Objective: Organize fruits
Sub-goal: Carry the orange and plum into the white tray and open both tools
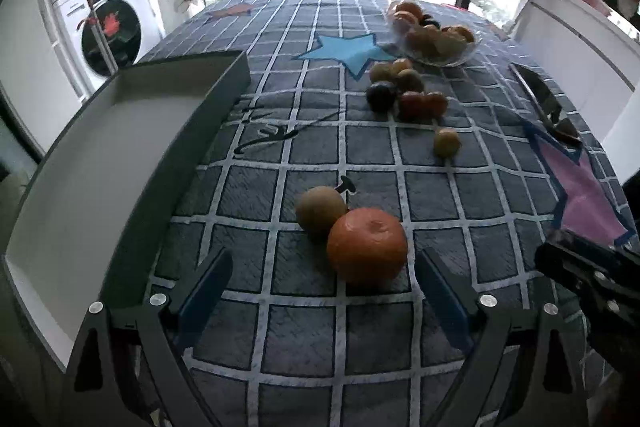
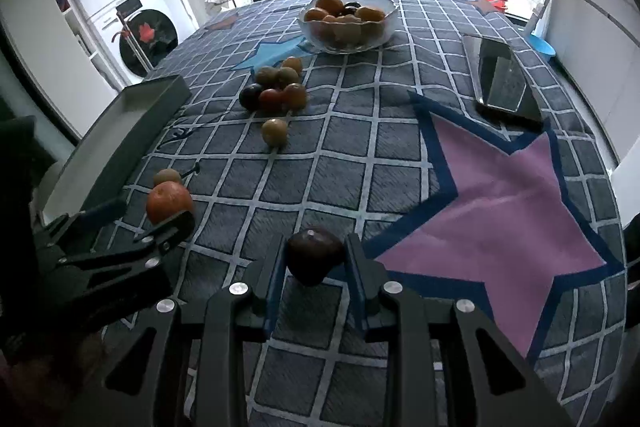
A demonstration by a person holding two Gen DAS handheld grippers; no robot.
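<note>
Right gripper pinching a dark plum, both pads against its sides, near edge of the checked tablecloth, just left of the pink star patch. Left gripper spread wide, nothing held; orange sitting between the fingers, right of centre, apart from both pads. Greenish-brown fruit touching the orange on its far left. Open box with white inside along the left, empty. Lone yellowish fruit mid-table; loose cluster of fruits beyond it. Glass bowl of fruit at the far side. Phone lying far right.
</note>
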